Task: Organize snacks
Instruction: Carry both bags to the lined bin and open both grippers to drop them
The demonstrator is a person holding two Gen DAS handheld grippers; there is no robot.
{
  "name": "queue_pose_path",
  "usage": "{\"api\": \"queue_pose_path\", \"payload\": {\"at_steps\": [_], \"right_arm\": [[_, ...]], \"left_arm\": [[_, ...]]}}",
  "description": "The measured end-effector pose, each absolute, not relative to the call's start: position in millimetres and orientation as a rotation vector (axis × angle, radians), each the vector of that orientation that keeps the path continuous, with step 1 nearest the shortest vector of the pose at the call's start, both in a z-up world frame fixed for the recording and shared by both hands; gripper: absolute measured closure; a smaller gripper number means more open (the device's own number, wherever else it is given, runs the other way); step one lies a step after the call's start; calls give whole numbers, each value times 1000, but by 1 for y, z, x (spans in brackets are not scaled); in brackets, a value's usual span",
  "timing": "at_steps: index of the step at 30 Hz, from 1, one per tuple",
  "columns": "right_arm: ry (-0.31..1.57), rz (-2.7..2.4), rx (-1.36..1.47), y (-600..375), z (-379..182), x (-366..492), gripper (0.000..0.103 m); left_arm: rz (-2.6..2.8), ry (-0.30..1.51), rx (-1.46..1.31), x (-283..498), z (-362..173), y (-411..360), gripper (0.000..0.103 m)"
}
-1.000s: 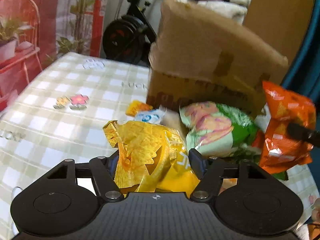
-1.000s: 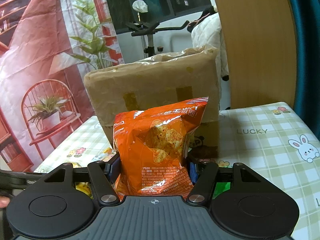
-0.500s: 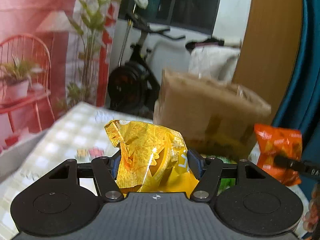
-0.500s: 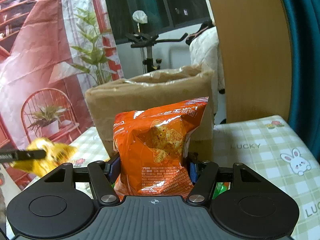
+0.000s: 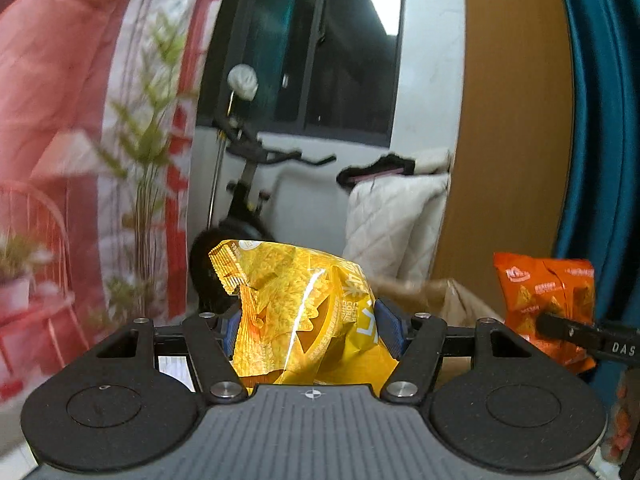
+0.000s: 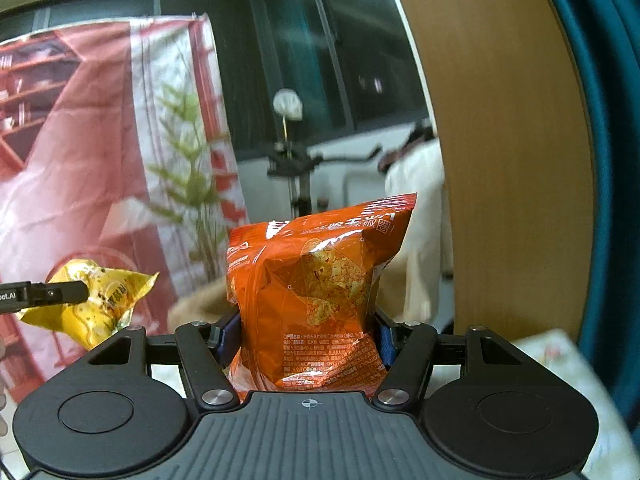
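Observation:
My left gripper (image 5: 308, 328) is shut on a crinkled yellow chip bag (image 5: 296, 312), held up in the air. My right gripper (image 6: 306, 336) is shut on an orange chip bag (image 6: 312, 280), which stands upright between the pads. In the left wrist view the orange bag (image 5: 548, 300) hangs at the far right with the other gripper's finger across it. In the right wrist view the yellow bag (image 6: 100, 300) hangs at the left. The rim of the brown cardboard box (image 5: 436, 292) shows just below and behind both bags.
Behind stand an exercise bike (image 5: 248, 200), a white quilted cover (image 5: 392, 220), a wooden panel (image 5: 508, 120), a teal curtain (image 5: 600, 120) and a red printed backdrop (image 5: 60, 120). A corner of the checked tablecloth (image 6: 560, 356) shows at lower right.
Both grippers have risen with their bags from the table; the snack pile and tablecloth have dropped out of the left view and the box now sits low in both views.

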State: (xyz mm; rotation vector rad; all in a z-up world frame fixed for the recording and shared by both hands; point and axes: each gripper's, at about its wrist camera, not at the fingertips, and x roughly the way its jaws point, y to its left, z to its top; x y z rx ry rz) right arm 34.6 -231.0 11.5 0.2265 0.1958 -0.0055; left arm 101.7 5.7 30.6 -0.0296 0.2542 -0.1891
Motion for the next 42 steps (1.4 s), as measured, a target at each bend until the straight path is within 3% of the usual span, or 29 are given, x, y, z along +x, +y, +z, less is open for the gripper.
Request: {"api": "queue_pose_path", "payload": {"at_steps": [6, 12, 15, 16, 17, 19, 24, 32, 42], "right_arm": [[175, -79, 137, -254, 32, 111, 44], [282, -109, 170, -262, 14, 181, 44], [347, -118, 168, -262, -3, 198, 40], [372, -120, 177, -262, -8, 201, 37], [389, -121, 184, -262, -13, 201, 33], [394, -128, 183, -261, -18, 198, 15], [360, -105, 197, -256, -11, 180, 13], [362, -63, 193, -246, 8, 144, 1], [332, -54, 235, -242, 2, 102, 1]], "left_arm": [[-176, 213, 52, 168, 51, -37, 35], [-171, 269, 157, 216, 38, -72, 34], [-178, 325, 139, 229, 27, -69, 32], [-183, 339, 125, 230, 24, -66, 25], [-188, 351, 111, 231, 22, -62, 21], [-192, 356, 84, 230, 19, -51, 14], [-191, 376, 62, 217, 21, -38, 14], [-202, 395, 25, 176, 27, -10, 14], [-171, 386, 11, 138, 20, 25, 14]]}}
